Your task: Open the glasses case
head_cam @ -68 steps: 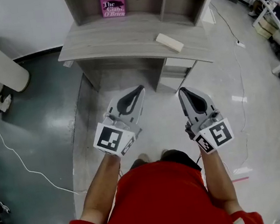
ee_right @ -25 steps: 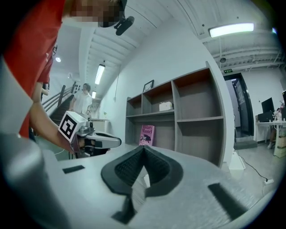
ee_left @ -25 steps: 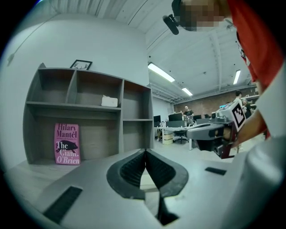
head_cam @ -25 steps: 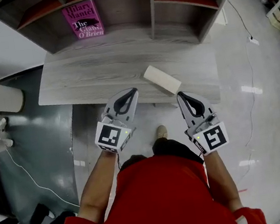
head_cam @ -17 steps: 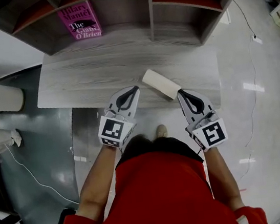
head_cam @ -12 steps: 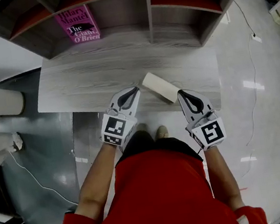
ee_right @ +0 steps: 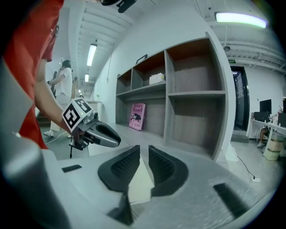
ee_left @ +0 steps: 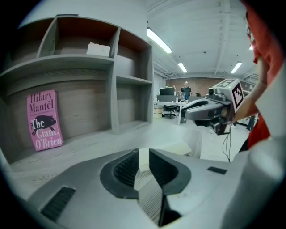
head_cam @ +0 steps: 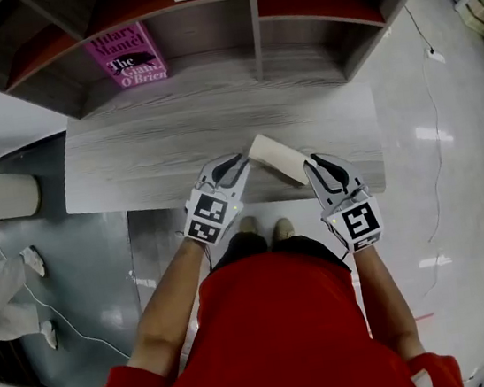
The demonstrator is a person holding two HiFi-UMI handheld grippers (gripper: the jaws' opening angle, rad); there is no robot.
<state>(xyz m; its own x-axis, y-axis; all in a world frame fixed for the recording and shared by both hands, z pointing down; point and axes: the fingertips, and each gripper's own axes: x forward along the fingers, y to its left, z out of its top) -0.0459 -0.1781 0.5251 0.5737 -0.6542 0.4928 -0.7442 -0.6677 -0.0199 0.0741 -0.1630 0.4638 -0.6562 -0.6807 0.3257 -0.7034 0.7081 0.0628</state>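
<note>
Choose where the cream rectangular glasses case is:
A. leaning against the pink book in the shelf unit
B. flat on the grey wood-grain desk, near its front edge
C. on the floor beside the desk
B: the head view shows the cream rectangular glasses case lying on the grey wood-grain desk close to its front edge, well apart from the pink book.
</note>
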